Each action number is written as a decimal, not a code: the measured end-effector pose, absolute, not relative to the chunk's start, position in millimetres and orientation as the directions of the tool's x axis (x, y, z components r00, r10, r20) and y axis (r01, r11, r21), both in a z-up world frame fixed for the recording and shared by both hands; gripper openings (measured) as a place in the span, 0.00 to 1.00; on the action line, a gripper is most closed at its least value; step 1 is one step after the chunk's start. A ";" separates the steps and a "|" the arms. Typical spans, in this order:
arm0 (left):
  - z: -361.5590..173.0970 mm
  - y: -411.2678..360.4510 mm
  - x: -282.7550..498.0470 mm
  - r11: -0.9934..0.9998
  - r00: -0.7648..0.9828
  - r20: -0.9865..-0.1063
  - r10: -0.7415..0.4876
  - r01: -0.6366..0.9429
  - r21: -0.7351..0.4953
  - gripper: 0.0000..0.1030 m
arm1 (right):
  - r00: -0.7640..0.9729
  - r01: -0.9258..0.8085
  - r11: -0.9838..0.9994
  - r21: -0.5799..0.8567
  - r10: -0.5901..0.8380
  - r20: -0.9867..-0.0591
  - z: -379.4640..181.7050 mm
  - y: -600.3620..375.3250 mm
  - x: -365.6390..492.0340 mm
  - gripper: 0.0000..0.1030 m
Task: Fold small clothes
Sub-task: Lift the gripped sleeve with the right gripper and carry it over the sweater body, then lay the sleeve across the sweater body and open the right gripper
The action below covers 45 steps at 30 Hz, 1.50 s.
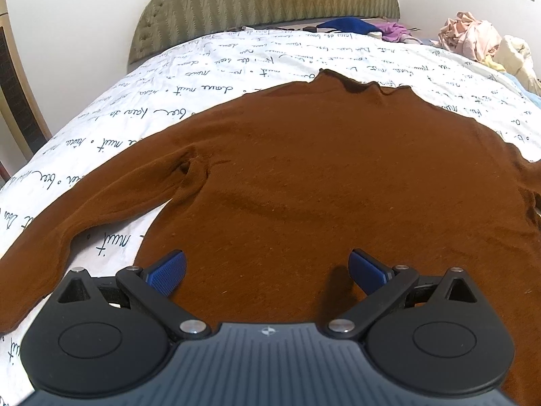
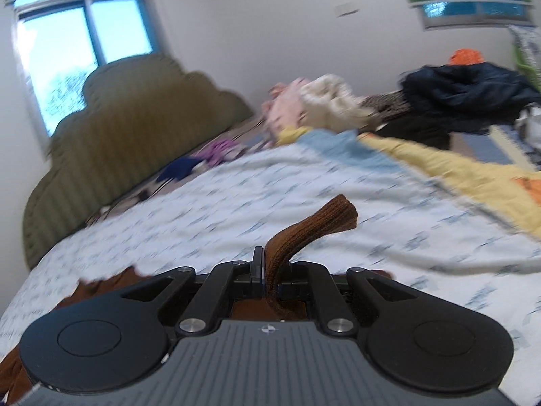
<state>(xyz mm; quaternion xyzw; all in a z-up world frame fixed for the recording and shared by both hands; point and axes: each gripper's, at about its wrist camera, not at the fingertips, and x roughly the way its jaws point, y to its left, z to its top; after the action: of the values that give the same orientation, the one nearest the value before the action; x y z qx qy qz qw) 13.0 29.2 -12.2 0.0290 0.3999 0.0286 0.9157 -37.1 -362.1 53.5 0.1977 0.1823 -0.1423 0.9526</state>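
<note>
A brown long-sleeved sweater (image 1: 321, 176) lies flat on the bed, collar toward the headboard, its left sleeve (image 1: 84, 209) stretched out to the left. My left gripper (image 1: 267, 270) is open, its blue pads (image 1: 169, 270) hovering over the sweater's lower hem area, holding nothing. My right gripper (image 2: 270, 270) is shut on the sweater's other sleeve cuff (image 2: 318, 223), which sticks up past the fingers and is lifted above the sheet. More brown cloth (image 2: 101, 287) shows at the lower left of the right wrist view, which is blurred.
The bed has a white sheet with script print (image 1: 169, 94) and an olive padded headboard (image 1: 263, 3). Piles of clothes (image 1: 473, 37) lie at the far right; dark clothes (image 2: 466, 91) and a yellow-blue quilt (image 2: 439, 165) lie beyond. Blue and purple items (image 1: 355, 27) lie near the headboard.
</note>
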 end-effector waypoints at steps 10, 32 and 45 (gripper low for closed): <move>-18.2 32.3 12.4 0.996 0.675 -0.733 0.080 -0.030 0.081 1.00 | 0.883 0.266 0.895 0.359 -0.076 -0.464 29.1 -314.1 -3.9 0.12; -38.8 30.3 -4.8 0.992 0.740 -0.668 0.081 0.005 0.126 1.00 | 0.864 0.075 0.956 0.285 0.080 -0.497 34.5 -183.9 93.7 0.12; -45.1 26.7 -10.9 0.991 0.771 -0.629 0.098 -0.017 0.133 1.00 | 0.823 -0.128 0.972 0.200 0.216 -0.525 30.4 -82.2 142.4 0.12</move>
<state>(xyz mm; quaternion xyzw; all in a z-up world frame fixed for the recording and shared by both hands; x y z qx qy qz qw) -10.9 26.7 -45.1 0.0600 0.3369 0.0304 0.9391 142.4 -82.2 30.4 0.0780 0.2835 0.0903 0.9515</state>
